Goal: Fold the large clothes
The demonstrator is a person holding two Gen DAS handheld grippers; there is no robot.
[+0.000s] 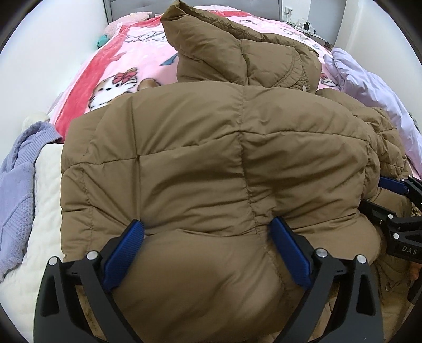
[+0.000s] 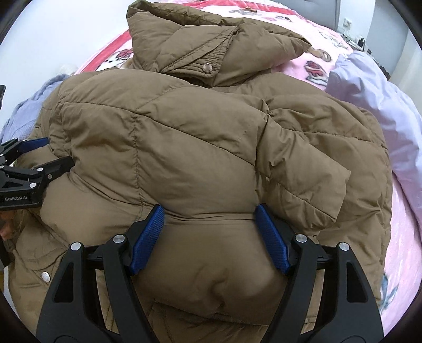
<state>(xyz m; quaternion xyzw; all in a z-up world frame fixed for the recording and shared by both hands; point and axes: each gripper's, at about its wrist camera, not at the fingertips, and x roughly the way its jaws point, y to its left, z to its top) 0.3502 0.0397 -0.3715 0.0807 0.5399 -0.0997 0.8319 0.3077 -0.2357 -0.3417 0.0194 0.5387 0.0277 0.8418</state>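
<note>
A brown puffer jacket (image 1: 211,147) lies folded on the bed, its hood (image 1: 211,52) toward the headboard. My left gripper (image 1: 207,227) is shut on a thick fold at the jacket's near edge, and the padding bulges between its blue pads (image 1: 124,253). In the right wrist view the same jacket (image 2: 197,137) fills the frame, a sleeve (image 2: 303,168) laid across it. My right gripper (image 2: 209,213) is shut on the same near fold further right, blue pads (image 2: 271,237) pressed into the fabric. Each gripper shows at the edge of the other's view.
A pink cartoon blanket (image 1: 126,79) covers the bed. A lilac knit (image 1: 15,179) and a white quilted piece (image 1: 39,211) lie at the left. A pale lilac garment (image 2: 374,105) lies at the right. White walls flank the bed; a grey headboard (image 1: 147,6) stands beyond.
</note>
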